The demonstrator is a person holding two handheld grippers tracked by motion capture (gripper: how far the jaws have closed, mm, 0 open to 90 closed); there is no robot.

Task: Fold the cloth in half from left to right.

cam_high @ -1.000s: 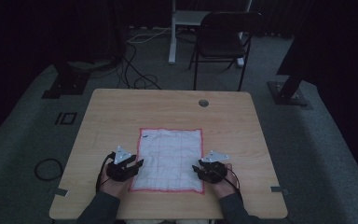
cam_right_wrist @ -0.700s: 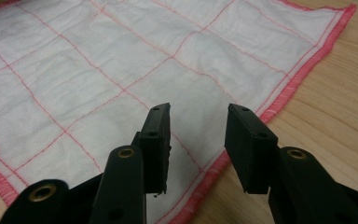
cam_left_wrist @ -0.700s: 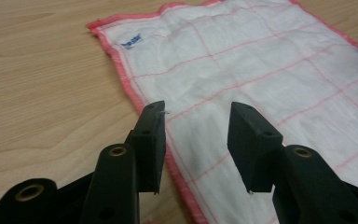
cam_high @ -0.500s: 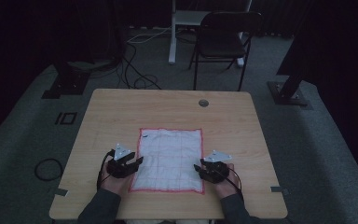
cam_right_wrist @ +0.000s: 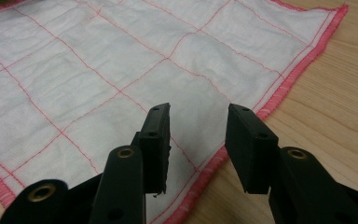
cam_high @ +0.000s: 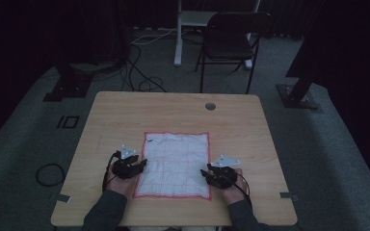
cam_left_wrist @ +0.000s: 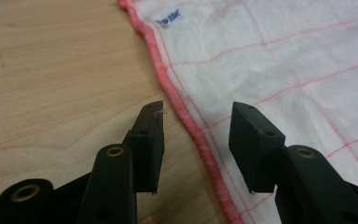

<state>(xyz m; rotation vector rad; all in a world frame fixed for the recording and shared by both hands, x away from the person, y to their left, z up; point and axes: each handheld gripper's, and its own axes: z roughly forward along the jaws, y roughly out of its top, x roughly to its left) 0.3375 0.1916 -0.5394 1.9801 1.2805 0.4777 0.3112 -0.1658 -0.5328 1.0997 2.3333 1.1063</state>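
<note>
On the wooden table (cam_high: 125, 120), toward its near edge, lies a white cloth (cam_high: 176, 163) with red grid lines and a red hem, spread flat, a small blue label (cam_left_wrist: 168, 19) close to its far left corner. At the cloth's left edge sits the left gripper (cam_high: 142, 163), held in a hand (cam_high: 120, 183) coming in from the near side; jaws apart, one over bare wood, the other over the fabric, the red hem running between them, nothing pinched. Compared with a second ago: shifted a little toward the near edge along the cloth's left side and lower, jaws lately opened somewhat wider, with only the hem's line below the gap. At the near right corner of the cloth rests the right gripper (cam_high: 205, 172), jaws likewise parted, one above the weave, the other above the hem and table, gripping nothing; same spot as before. Cloth itself unmoved, flat as earlier.
</note>
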